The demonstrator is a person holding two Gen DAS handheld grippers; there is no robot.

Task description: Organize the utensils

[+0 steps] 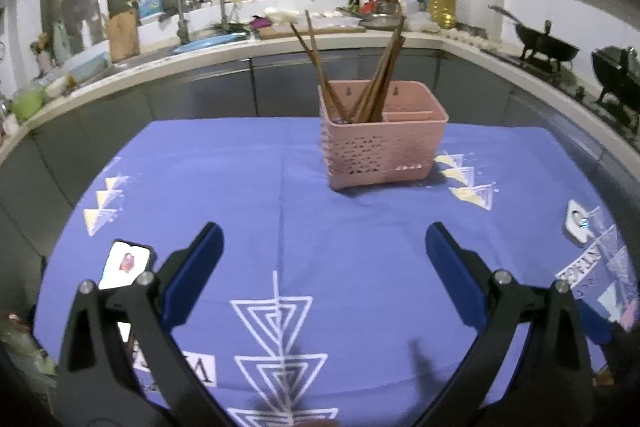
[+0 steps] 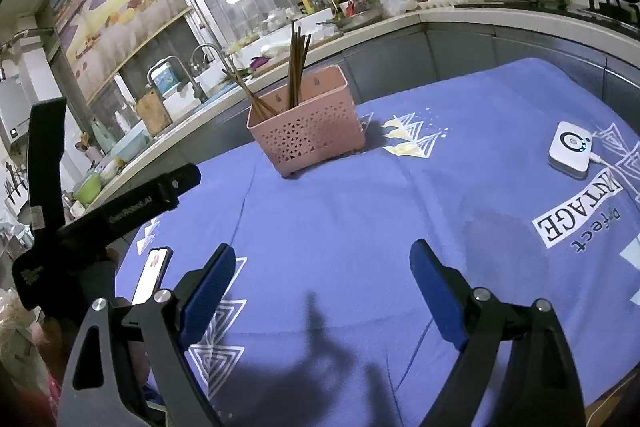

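A pink perforated utensil basket (image 1: pixel 380 147) (image 2: pixel 308 131) stands upright on the blue tablecloth (image 1: pixel 320 227) (image 2: pixel 360 207), toward the far side. Several brown wooden chopsticks (image 1: pixel 372 79) (image 2: pixel 296 63) lean inside its left compartment; the right compartment looks bare. My left gripper (image 1: pixel 325 247) hovers well short of the basket, open, with nothing between its blue pads. My right gripper (image 2: pixel 322 263) is also open and bare, near the table's front. The left gripper's black body (image 2: pixel 100 219) shows at the left edge of the right wrist view.
A phone (image 1: pixel 124 265) (image 2: pixel 154 273) lies at the table's left edge. A small white device (image 1: pixel 578 223) (image 2: pixel 570 149) with a cable sits at the right. Behind the table runs a kitchen counter (image 1: pixel 224 53) with sink, bottles and woks.
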